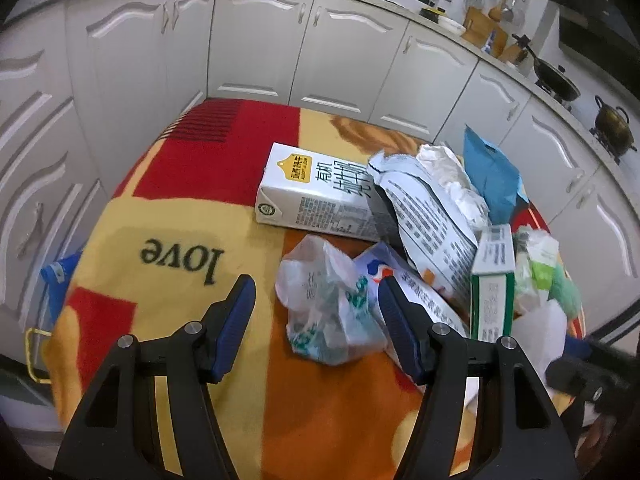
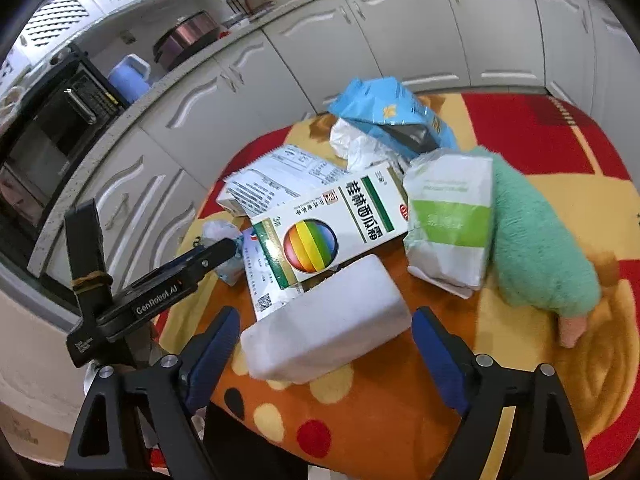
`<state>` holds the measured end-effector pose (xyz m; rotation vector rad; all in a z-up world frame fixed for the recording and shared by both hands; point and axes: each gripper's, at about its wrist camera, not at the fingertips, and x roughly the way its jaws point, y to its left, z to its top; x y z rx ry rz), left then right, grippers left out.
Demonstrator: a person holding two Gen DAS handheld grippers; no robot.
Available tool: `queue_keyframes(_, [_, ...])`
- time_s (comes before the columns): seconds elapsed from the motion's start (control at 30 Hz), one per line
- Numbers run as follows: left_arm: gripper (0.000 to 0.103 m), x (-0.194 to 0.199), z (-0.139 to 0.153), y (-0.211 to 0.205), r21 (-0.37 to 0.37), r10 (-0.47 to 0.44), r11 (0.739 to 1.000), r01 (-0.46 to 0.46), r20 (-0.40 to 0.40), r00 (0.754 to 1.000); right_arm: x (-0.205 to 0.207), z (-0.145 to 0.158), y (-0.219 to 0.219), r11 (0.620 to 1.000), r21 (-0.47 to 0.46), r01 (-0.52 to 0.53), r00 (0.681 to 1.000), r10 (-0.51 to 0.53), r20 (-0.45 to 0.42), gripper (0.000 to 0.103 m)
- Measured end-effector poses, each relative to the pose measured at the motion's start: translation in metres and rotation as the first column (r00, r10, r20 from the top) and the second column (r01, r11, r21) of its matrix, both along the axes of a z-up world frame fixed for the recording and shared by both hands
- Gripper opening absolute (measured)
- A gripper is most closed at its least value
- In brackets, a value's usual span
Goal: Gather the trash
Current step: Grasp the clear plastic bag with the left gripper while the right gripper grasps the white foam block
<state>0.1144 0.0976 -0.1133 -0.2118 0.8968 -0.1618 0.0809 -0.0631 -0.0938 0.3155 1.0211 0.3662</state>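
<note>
Trash lies in a heap on a blanket-covered table (image 1: 180,216). My left gripper (image 1: 316,296) is open around a crumpled clear plastic bag (image 1: 326,304). Beyond it lie a white milk carton (image 1: 316,192), a torn silver printed pouch (image 1: 424,216), a blue bag (image 1: 492,176) and a green-and-white box (image 1: 492,280). My right gripper (image 2: 326,332) is open, its jaws on either side of a white foam block (image 2: 324,320). Behind the block are the rainbow-ball box (image 2: 332,224), a white-and-green packet (image 2: 452,216) and the blue bag (image 2: 392,112). The left gripper (image 2: 216,254) shows at the left of the right wrist view.
A green plush toy (image 2: 536,240) lies on the right side of the table. White kitchen cabinets (image 1: 256,44) curve around behind the table. A stove with pans (image 1: 556,76) is at the far right, and a microwave (image 2: 44,136) stands on the counter.
</note>
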Motion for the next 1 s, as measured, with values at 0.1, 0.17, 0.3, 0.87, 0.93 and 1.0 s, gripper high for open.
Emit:
queue_keyframes(0.1, [0.043,0.006,-0.005,-0.002,-0.015,-0.003,1.000,0.003,-0.020,1.000,0.005,-0.008,0.005,1.000,0.009,-0.003,0.999,0.003,-0.032,0.086])
queue_keyframes(0.17, [0.035,0.006,-0.005,-0.001,-0.029,-0.008,1.000,0.008,-0.016,1.000,0.003,-0.012,0.003,0.999,0.037,-0.010,0.999,0.011,-0.030,0.082])
queue_keyframes(0.3, [0.021,0.002,-0.002,-0.003,-0.015,-0.015,1.000,0.015,-0.011,1.000,-0.003,-0.009,-0.006,0.996,0.084,-0.028,1.000,0.028,0.004,0.062])
queue_keyframes(0.87, [0.014,-0.037,0.028,0.000,0.013,-0.030,0.999,0.029,0.063,0.998,-0.024,0.021,-0.005,0.999,0.006,-0.037,0.998,0.037,0.047,0.070])
queue_keyframes(0.93, [0.014,-0.039,0.030,0.000,0.019,-0.029,0.999,0.027,0.072,0.997,-0.020,0.020,0.002,1.000,-0.010,-0.019,0.999,0.019,0.036,0.074])
queue_keyframes(1.0, [0.014,-0.041,0.033,-0.001,0.022,-0.027,0.999,0.026,0.081,0.996,-0.012,0.014,0.009,0.999,-0.033,0.012,1.000,-0.011,0.013,0.079])
